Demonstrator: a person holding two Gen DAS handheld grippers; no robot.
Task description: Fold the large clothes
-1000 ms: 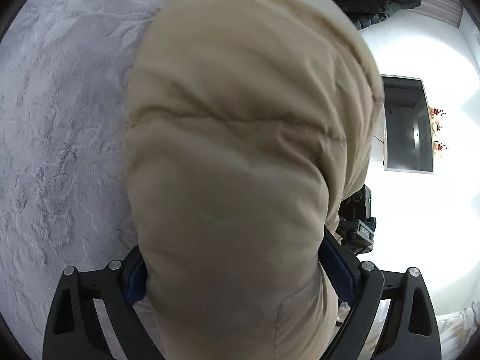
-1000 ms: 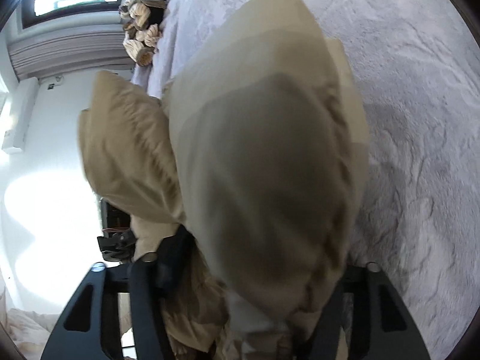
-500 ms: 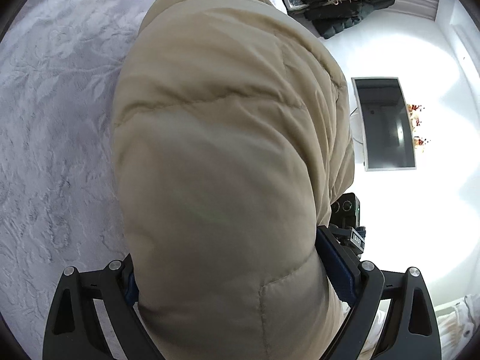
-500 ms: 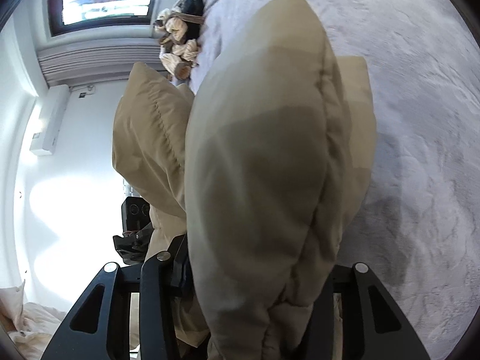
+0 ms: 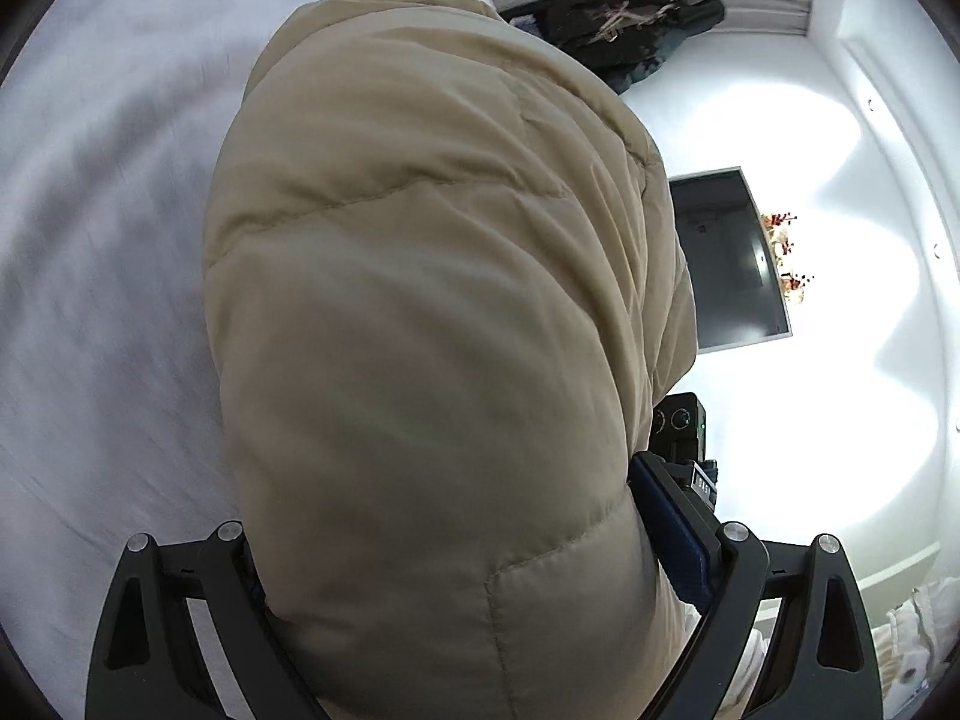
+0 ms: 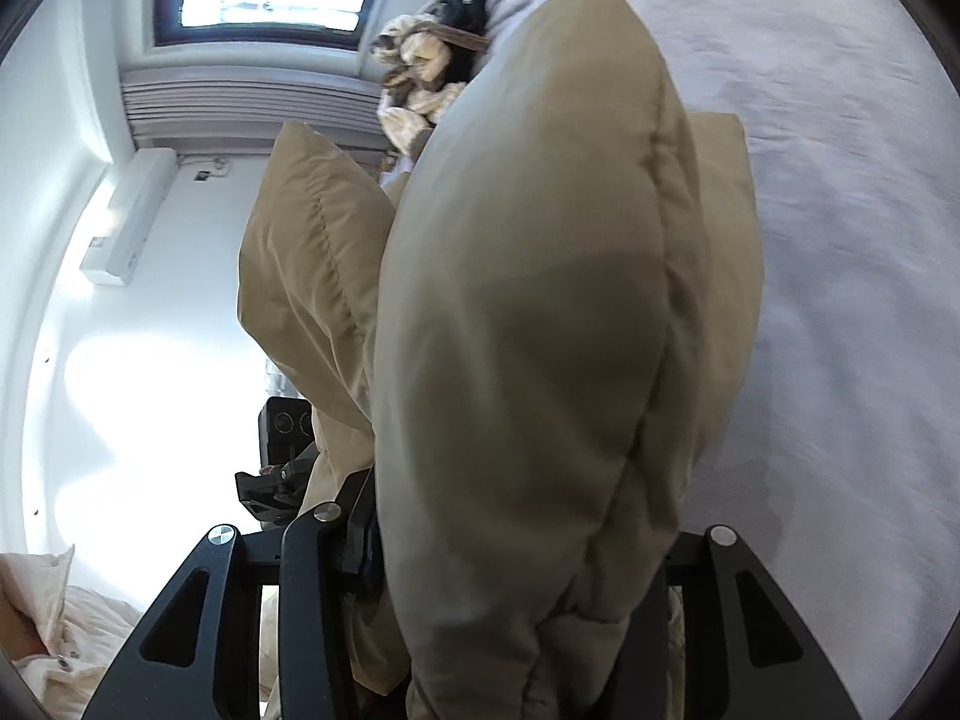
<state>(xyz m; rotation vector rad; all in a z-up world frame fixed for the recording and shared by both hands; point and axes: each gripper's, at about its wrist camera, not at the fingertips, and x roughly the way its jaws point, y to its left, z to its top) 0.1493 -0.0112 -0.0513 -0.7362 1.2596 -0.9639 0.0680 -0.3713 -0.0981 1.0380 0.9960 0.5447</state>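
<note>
Left gripper (image 5: 447,588): it points forward and a bit down. Its two black fingers stand wide apart, one on each side of the coat, and they squeeze a thick, puffy part of it between them. A blue pad (image 5: 669,525) on the right finger presses on the cloth.

Right gripper (image 6: 516,564): it also points forward and a bit down. Its fingers are partly spread, and a fat fold of the coat fills the gap from one side to the other. The cloth bulges out over the fingers, so they are pinching it.

Coat (image 5: 432,312): a big, soft, tan puffer coat with sewn lines across it. It is held up off the bed by both grippers and fills the middle of both views. In the right wrist view a second tan part sticks out to the left, and I cannot tell if it is a sleeve or a hood.

Bed (image 5: 102,252): a pale grey-white cover lies under and behind the coat. It looks blurry.

Other gripper seen: in the left wrist view a black device (image 5: 678,426) peeks out just past the coat on the right.

Dark clothes (image 5: 630,30): a dark pile lies far back at the edge of the bed.

Wall screen (image 5: 729,258): a dark, flat screen hangs on the bright white wall.

Cream cloth (image 6: 54,630): more pale cloth lies low in the corner of the right wrist view.
</note>
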